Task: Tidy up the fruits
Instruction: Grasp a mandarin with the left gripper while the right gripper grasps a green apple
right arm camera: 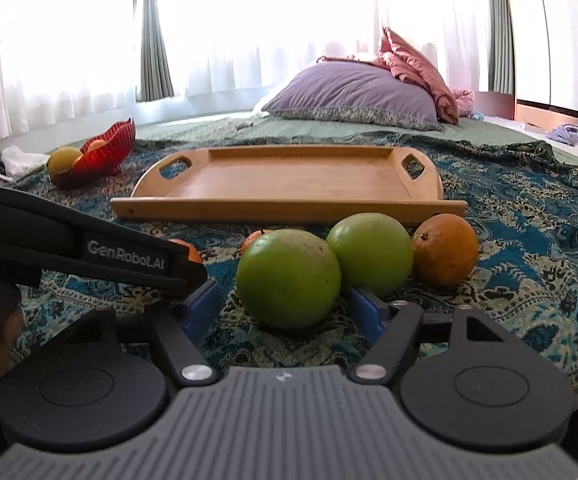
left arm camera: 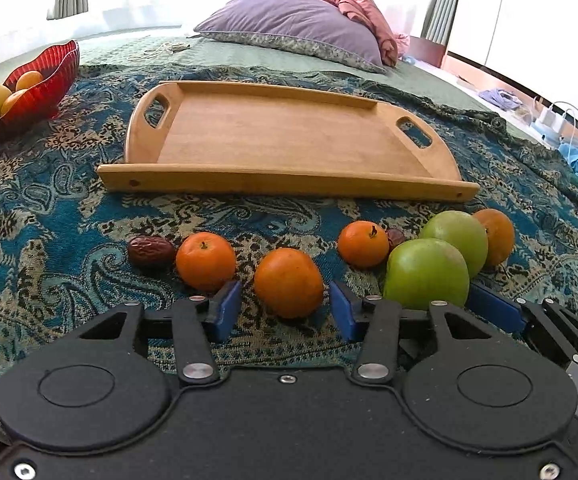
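A row of fruit lies on the patterned bedspread in front of an empty wooden tray (left arm camera: 273, 136) (right arm camera: 289, 176). My left gripper (left arm camera: 285, 312) is open, its blue pads on either side of an orange (left arm camera: 289, 282), apart from it. Another orange (left arm camera: 205, 261) and a date (left arm camera: 151, 251) lie to its left, a third orange (left arm camera: 363, 243) to its right. My right gripper (right arm camera: 285, 308) is open around a green apple (right arm camera: 288, 278) (left arm camera: 427, 274). A second green apple (right arm camera: 369, 254) and an orange (right arm camera: 445, 249) lie right of it.
A red glass bowl (left arm camera: 47, 80) (right arm camera: 107, 152) with yellow and orange fruit stands at the far left. A purple pillow (left arm camera: 297, 26) and pink bedding lie behind the tray. The left gripper's body (right arm camera: 89, 256) crosses the right wrist view at left.
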